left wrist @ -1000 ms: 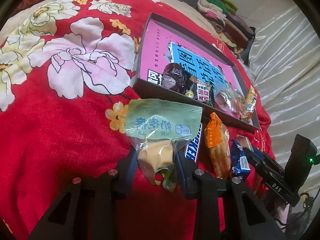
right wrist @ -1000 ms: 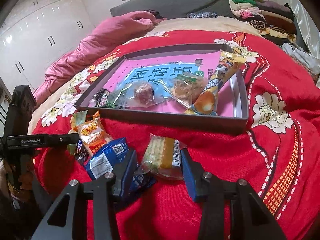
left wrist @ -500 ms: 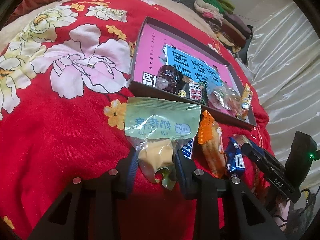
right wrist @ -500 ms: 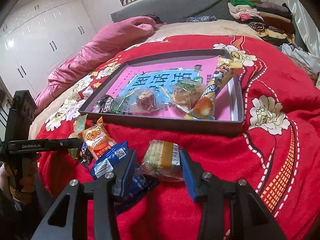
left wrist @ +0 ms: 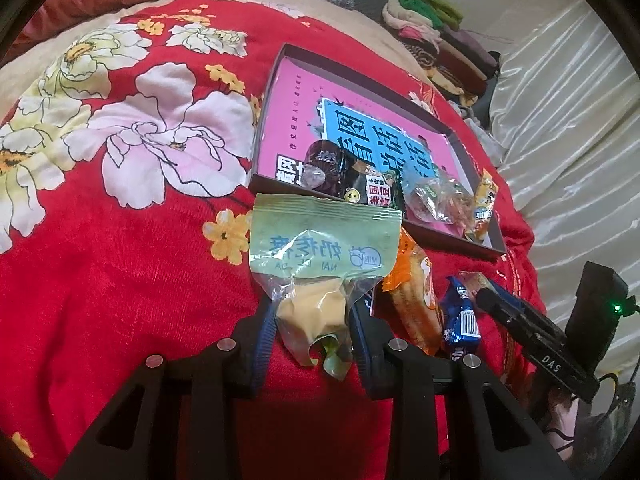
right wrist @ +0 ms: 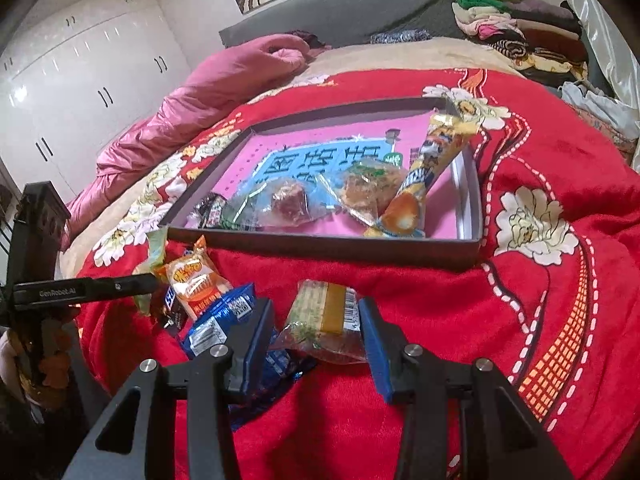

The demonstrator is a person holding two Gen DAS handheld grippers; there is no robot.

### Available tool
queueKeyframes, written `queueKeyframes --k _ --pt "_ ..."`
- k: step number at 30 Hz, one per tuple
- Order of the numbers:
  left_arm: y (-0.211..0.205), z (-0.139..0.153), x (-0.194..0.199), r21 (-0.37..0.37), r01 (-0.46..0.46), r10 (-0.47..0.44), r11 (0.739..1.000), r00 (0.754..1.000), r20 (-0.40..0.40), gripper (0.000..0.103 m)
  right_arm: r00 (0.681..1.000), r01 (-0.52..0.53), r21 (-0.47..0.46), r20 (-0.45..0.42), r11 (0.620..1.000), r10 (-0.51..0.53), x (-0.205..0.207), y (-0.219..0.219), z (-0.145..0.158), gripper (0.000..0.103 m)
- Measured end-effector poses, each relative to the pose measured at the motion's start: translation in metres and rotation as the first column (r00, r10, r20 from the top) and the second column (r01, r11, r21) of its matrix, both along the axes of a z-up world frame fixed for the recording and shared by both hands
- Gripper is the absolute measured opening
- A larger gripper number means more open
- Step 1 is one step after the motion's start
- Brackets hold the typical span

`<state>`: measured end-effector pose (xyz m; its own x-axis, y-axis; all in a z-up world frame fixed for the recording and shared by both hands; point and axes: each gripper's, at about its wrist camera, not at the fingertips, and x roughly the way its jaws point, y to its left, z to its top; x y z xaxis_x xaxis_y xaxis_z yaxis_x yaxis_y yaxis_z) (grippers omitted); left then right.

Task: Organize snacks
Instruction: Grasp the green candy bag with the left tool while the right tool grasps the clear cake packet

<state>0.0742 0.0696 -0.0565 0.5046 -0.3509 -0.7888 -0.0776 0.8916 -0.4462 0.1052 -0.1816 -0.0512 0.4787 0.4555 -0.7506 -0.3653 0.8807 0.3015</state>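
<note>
The left gripper [left wrist: 310,330] points low across the red blanket [left wrist: 120,260] toward the tray, its blue pads pressed against the clear lower half of a green milk-candy bag [left wrist: 320,256] — clamped on it, the bag's green top standing up in front of the tray's near wall. The right gripper [right wrist: 318,326] sits level just above the blanket, jaws apart, with a yellow-green cracker pack [right wrist: 324,320] between the pads; the right pad looks to touch the pack, the left pad stands off it, so a grip is not shown.

The tray [right wrist: 320,242] is shallow and dark-walled, lined with a pink and blue printed sheet. In it lie a dark candy [left wrist: 322,162], a black-and-red packet [left wrist: 376,192], two clear-wrapped pastries [right wrist: 286,200] and a long yellow cone snack [right wrist: 434,164] leaning on the right wall. All of these crowd the near side — the far half of the tray floor is bare.

Outside, just beside the tray's near wall, an orange snack [right wrist: 192,276] overlaps a blue wrapper [right wrist: 218,320], which touches the right gripper's left pad. To the right of the cracker pack the blanket is open up to the tray wall.
</note>
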Motion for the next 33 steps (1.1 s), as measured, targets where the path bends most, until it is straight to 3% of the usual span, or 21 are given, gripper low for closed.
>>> queueKeyframes --k 14,25,28,33 --pt "0.001 0.008 -0.002 0.003 -0.002 0.002 1.0 1.0 0.026 0.036 1.0 -0.026 -0.131 0.009 0.991 0.028 0.001 0.016 -0.009 0.041" --pt "0.003 0.021 -0.005 -0.008 -0.01 0.011 1.0 0.998 0.054 0.036 0.998 0.001 0.037 0.062 0.999 -0.003 -0.004 -0.004 0.014 0.039" --pt "0.002 0.024 -0.005 -0.01 -0.007 0.007 1.0 0.998 0.061 0.036 0.998 0.006 0.044 0.067 0.999 -0.009 -0.003 -0.006 0.016 0.039" --pt "0.0 0.025 -0.006 -0.01 -0.001 0.002 1.0 0.998 0.061 0.036 1.0 -0.004 0.008 -0.002 1.0 0.004 0.001 -0.001 0.002 0.039"
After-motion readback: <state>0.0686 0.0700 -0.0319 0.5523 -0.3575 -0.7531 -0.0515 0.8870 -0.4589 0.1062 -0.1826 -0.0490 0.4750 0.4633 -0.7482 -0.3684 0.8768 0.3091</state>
